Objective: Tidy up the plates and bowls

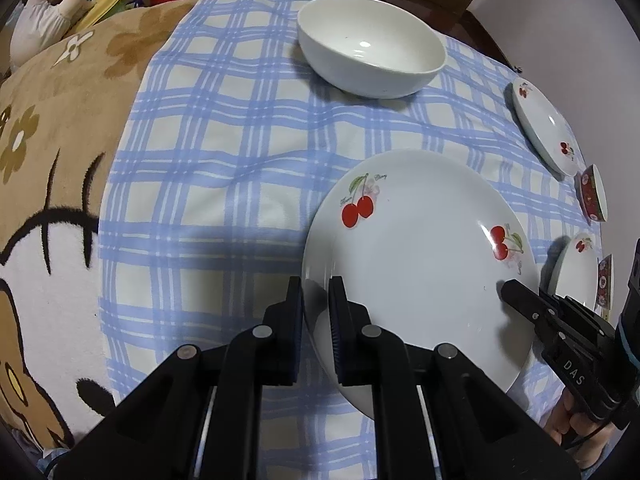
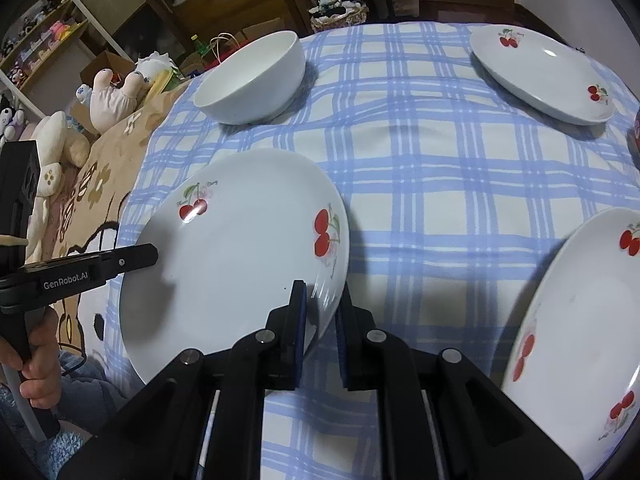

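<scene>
Plate [image 1: 420,256] edges are sitting between both pads as we are clamping the left hand-held gripper [image 1: 316,304] and right hand-held gripper [image 2: 322,308] on opposite rims, keeping it level.

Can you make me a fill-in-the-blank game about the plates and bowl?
1. Both grippers pinch the rim of the same ____ plate.
2. The white bowl has ____ inside it.
3. The tablecloth is checked white and ____.
4. The left gripper and right gripper grip ____ edges of that plate.

Missing words: cherry; nothing; blue; opposite
</scene>
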A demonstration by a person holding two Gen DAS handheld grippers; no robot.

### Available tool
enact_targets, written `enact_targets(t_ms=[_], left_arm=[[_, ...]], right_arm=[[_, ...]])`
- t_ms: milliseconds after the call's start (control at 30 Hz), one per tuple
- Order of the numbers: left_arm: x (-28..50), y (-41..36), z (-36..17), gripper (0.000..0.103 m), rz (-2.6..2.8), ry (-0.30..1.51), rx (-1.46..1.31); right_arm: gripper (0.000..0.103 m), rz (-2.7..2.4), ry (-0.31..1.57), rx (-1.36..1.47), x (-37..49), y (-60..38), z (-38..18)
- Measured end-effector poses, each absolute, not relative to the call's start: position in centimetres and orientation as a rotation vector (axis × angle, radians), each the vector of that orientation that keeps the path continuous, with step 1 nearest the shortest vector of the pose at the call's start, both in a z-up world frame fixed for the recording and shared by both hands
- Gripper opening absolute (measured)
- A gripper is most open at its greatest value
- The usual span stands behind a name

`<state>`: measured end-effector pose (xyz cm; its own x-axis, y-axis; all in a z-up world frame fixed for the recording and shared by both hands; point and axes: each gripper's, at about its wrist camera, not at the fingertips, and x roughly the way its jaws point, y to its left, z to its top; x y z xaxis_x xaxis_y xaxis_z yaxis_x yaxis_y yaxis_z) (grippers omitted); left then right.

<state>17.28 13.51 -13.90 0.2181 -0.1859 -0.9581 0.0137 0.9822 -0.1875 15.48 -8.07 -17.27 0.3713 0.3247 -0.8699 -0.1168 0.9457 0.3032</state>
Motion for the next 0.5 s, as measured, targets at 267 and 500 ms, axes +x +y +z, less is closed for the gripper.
enact_targets(t_ms=[267,500], left_arm=[[17.3,13.0,-13.6,0.012,-0.159,1.341,-0.171],[17.1,12.4,-12.8,0.012,-0.179,1.329,-0.166]], right_arm=[[0.014,0.286,1.15,0.192,15.2,-8.6,-16.6],[0.014,0.28,1.138,0.201,14.9,-9.4,-16.1]])
